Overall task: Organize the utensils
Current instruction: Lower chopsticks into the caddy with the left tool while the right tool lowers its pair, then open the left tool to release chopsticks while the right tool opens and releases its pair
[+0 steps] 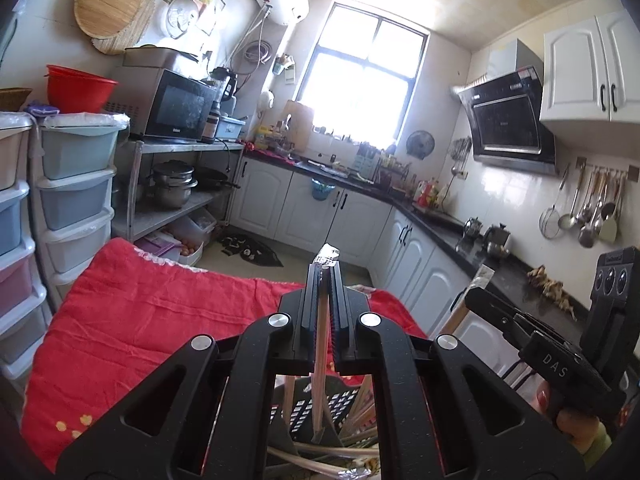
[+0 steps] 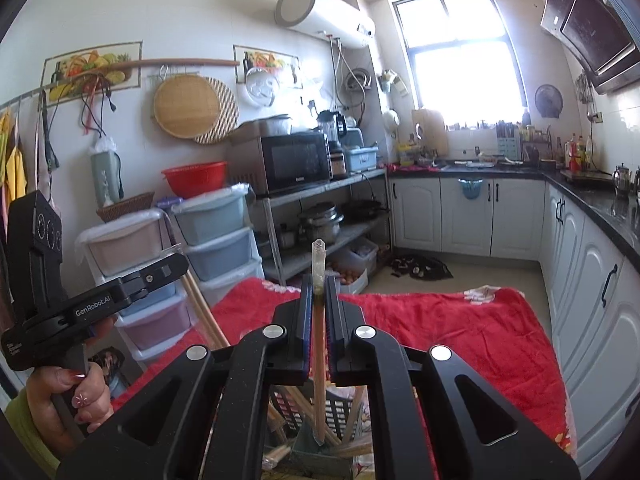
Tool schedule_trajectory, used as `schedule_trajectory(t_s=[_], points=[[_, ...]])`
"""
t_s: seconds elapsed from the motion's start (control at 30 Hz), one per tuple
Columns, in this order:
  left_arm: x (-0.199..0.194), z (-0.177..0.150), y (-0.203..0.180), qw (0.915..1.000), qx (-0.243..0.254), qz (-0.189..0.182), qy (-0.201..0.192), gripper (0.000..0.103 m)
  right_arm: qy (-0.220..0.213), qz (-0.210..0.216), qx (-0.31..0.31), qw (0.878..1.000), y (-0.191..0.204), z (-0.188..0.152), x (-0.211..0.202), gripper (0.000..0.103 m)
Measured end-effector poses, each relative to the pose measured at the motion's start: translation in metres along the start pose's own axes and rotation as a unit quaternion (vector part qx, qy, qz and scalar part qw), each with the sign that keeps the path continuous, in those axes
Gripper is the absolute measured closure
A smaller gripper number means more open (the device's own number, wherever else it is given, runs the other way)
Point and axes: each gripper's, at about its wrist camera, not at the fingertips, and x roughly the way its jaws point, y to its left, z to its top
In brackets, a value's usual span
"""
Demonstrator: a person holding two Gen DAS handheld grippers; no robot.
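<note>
Left tool [image 1: 325, 276]: pressed together on a wrapped pair of chopsticks [image 1: 321, 360]; the sticks run down between the jaws, and the crinkled wrapper tip pokes out past the tool's front.
Right tool [image 2: 319, 284]: pinching another wrapped chopstick pair [image 2: 318, 364]; its clear wrapper end stands up above the jaws and its lower end hangs below them.
Basket [image 1: 320, 408]: a dark slotted holder, directly under both tools, on the red blanket [image 1: 160, 320] that covers the desk.
Where the sticks end: the lower tips of both held pairs appear to hang inside or just over the basket mouth; I cannot tell whether they touch the bottom.
Already in: several more chopsticks lean against the basket walls, and a few wrapped pieces lie at its foot in the left wrist view.
Done so far: judging by the contents, a good share of the utensils seems sorted into the basket.
Left to do: the two held pairs are not yet let go; the loose wrapped pieces by the basket may need gathering too.
Elsewhere: nothing loose shows on the bare blanket, but the part nearest the person is hidden behind the tools.
</note>
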Motion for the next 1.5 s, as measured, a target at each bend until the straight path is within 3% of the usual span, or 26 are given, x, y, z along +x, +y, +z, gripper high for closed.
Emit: schedule_trajectory(t_s=[0.6, 0.67, 0.73, 0.87, 0.93, 1.0, 1.07, 1.23, 1.37, 1.5], points=[[0.027, -0.039, 0.003, 0.999, 0.009, 0.007, 0.044, 0.1, 0.057, 0.001, 0.002, 0.998, 0.008, -0.036, 0.031, 0.096], [0.027, -0.04, 0.002, 0.9988, 0.009, 0.008, 0.047, 0.094, 0.06, 0.0, 0.007, 0.998, 0.007, -0.037, 0.031, 0.095], [0.025, -0.039, 0.002, 0.9987, 0.01, 0.01, 0.048, 0.077, 0.061, -0.003, 0.008, 0.998, 0.005, -0.037, 0.031, 0.086], [0.019, -0.036, 0.002, 0.9987, 0.011, 0.017, 0.047, 0.069, 0.052, -0.002, 0.012, 0.999, 0.002, -0.036, 0.023, 0.079], [0.014, -0.034, 0.002, 0.9987, 0.008, 0.019, 0.046, 0.058, 0.049, -0.004, 0.013, 0.999, 0.001, -0.035, 0.019, 0.074], [0.01, -0.033, 0.002, 0.9987, 0.007, 0.019, 0.046, 0.053, 0.046, -0.002, 0.013, 0.999, 0.0, -0.033, 0.013, 0.071], [0.004, -0.032, 0.002, 0.9988, 0.006, 0.023, 0.044, 0.039, 0.041, -0.006, 0.01, 0.999, 0.001, -0.032, 0.007, 0.067], [-0.012, -0.031, 0.002, 0.9987, 0.002, 0.025, 0.044, 0.02, 0.029, -0.008, 0.001, 1.0, 0.004, -0.03, -0.01, 0.057], [-0.025, -0.032, 0.002, 0.9988, 0.001, 0.027, 0.04, 0.011, 0.022, -0.008, -0.008, 1.0, 0.007, -0.031, -0.024, 0.051], [-0.038, -0.035, 0.002, 0.9989, 0.0, 0.028, 0.038, 0.011, 0.013, -0.009, -0.018, 1.0, 0.011, -0.034, -0.037, 0.044]])
